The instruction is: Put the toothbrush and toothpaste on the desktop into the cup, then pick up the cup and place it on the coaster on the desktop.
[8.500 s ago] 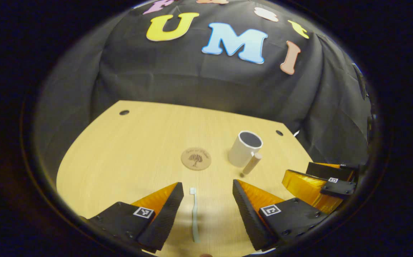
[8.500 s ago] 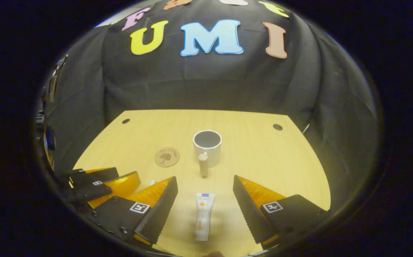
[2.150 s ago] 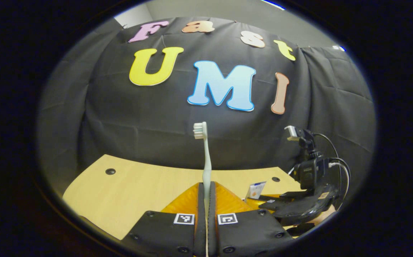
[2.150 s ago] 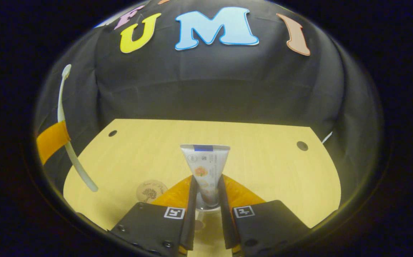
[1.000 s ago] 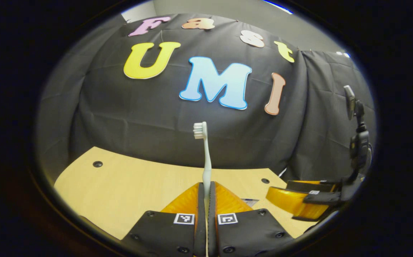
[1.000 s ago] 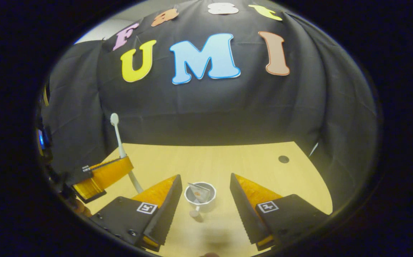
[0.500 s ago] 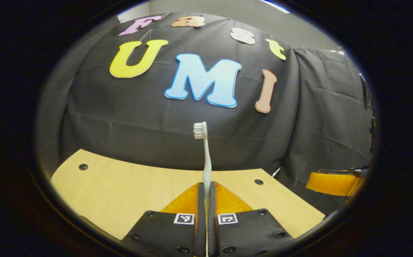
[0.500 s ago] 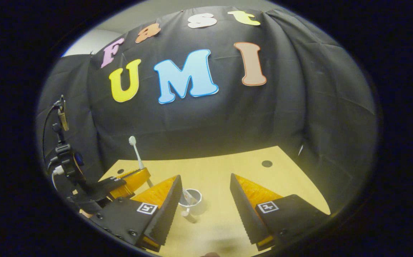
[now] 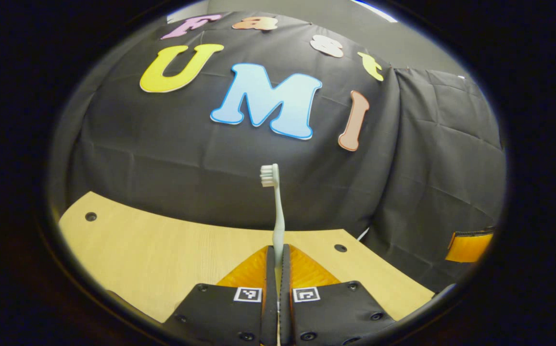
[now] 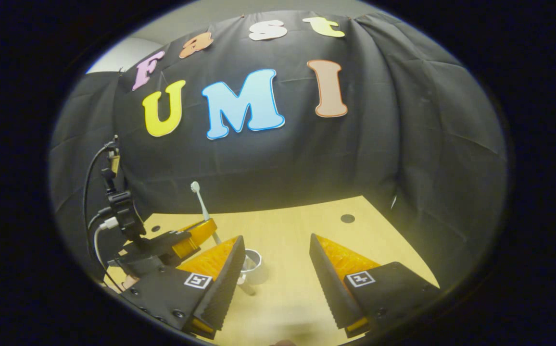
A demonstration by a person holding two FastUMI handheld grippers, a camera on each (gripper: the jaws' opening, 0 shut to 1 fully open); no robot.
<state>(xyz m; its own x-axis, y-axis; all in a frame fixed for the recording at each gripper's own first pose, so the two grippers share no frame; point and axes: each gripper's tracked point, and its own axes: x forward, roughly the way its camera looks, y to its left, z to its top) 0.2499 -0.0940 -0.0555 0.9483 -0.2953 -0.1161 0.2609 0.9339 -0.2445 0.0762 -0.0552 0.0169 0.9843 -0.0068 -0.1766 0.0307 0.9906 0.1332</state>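
Note:
My left gripper (image 9: 278, 251) is shut on the pale toothbrush (image 9: 277, 218), which stands upright with its bristle head (image 9: 268, 175) on top. In the right gripper view, that left gripper (image 10: 203, 228) holds the toothbrush (image 10: 201, 202) just left of and above the white cup (image 10: 254, 262). The cup stands on the wooden desk (image 10: 297, 288), half hidden behind my right gripper's near finger. The cup's handle (image 10: 247, 290) points toward me. My right gripper (image 10: 275, 269) hangs open above the desk, with nothing between its fingers. What lies inside the cup is too small to tell.
The left gripper's camera mount and cables (image 10: 117, 211) rise at the left. Round holes (image 10: 347, 218) mark the desk's far corners. A finger of the right gripper (image 9: 468, 246) shows at the far right of the left gripper view. Black cloth walls close the back and sides.
My right gripper has let go of the toothpaste at the cup and pulled back, open. The left gripper with the toothbrush has moved closer to the cup.

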